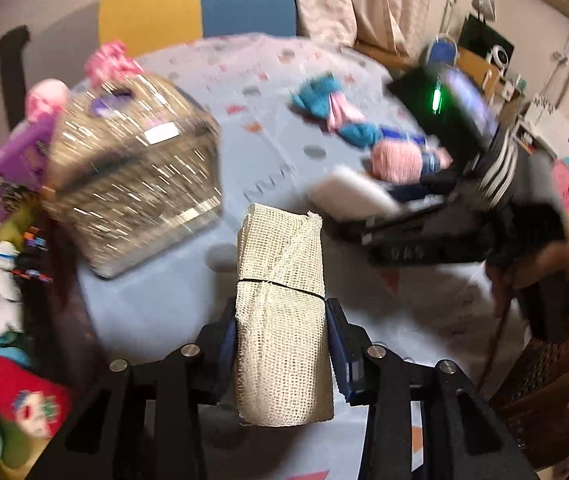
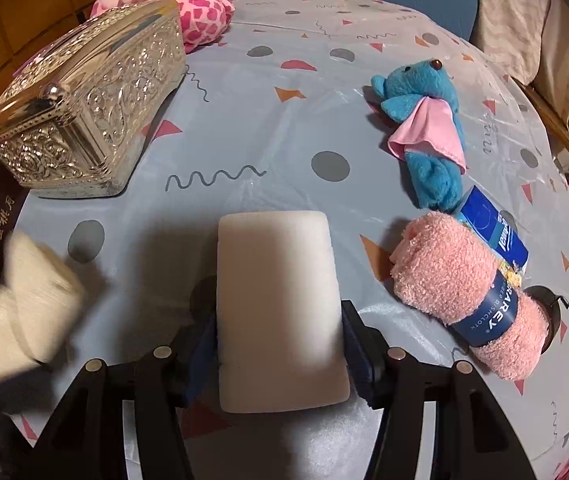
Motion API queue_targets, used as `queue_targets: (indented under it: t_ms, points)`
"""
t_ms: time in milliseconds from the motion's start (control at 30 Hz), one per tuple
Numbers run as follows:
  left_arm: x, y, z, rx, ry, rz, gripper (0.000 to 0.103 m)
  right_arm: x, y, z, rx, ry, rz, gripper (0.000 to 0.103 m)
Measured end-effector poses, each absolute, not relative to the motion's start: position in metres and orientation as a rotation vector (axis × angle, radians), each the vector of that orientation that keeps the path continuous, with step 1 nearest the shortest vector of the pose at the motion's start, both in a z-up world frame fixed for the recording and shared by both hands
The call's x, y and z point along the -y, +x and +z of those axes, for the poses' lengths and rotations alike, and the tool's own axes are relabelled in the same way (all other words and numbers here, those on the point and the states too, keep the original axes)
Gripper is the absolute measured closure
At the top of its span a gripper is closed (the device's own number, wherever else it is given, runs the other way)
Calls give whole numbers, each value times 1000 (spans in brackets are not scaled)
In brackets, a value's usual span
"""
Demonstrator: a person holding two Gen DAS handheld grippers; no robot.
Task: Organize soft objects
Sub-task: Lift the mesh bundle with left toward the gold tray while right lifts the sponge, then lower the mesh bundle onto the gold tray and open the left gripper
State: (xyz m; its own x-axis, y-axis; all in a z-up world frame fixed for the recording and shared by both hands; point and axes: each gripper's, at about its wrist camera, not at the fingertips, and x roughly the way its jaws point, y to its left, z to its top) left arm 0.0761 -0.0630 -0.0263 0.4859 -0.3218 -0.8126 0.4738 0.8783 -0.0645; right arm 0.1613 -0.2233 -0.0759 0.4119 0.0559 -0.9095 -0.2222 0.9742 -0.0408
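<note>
Nearest the lens at the bottom of the left wrist view, the left gripper (image 1: 282, 332) is closed around a cream mesh cloth roll (image 1: 282, 312), both pads pressing its sides, the roll standing lengthwise up the middle of the frame above the patterned table (image 1: 156, 300). At the bottom centre of the right wrist view, the right gripper (image 2: 280, 340) likewise pinches a white sponge block (image 2: 278, 312) between its pads, clear of the tablecloth as far as can be judged. Toward the upper left of that view sits an embossed silver box (image 2: 84, 108) with its lid shut, a pink spotted plush (image 2: 192, 12) just behind it. On the right side lie a blue teddy (image 2: 424, 120) with a pink cape and, just below it, a banded pink dishcloth roll (image 2: 468, 296), touching or nearly so. Judging by this, the sorting is at an early or middle stage: two soft items are in hand but not placed, and at least three more wait on the table. Where they belong is not shown.
</note>
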Motion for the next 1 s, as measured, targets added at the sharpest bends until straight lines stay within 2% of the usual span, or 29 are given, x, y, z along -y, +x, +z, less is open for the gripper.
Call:
queue_targets:
  t_ms: [233,433,800,1000]
  points:
    - [29,64,23,-808,119,-417,61,215,150,-78,-1122,-186,172,45]
    - [0,61,42,-758,88,-348,61,215,149,-76,-1122,-184,169,45]
    - [-59,57,47,-738,27,-216,61,213,142,-75,-1088,-216,169,45]
    - [-117,52,42,-744,-44,-111,61,210,136,-74,-1084,-218,167,45]
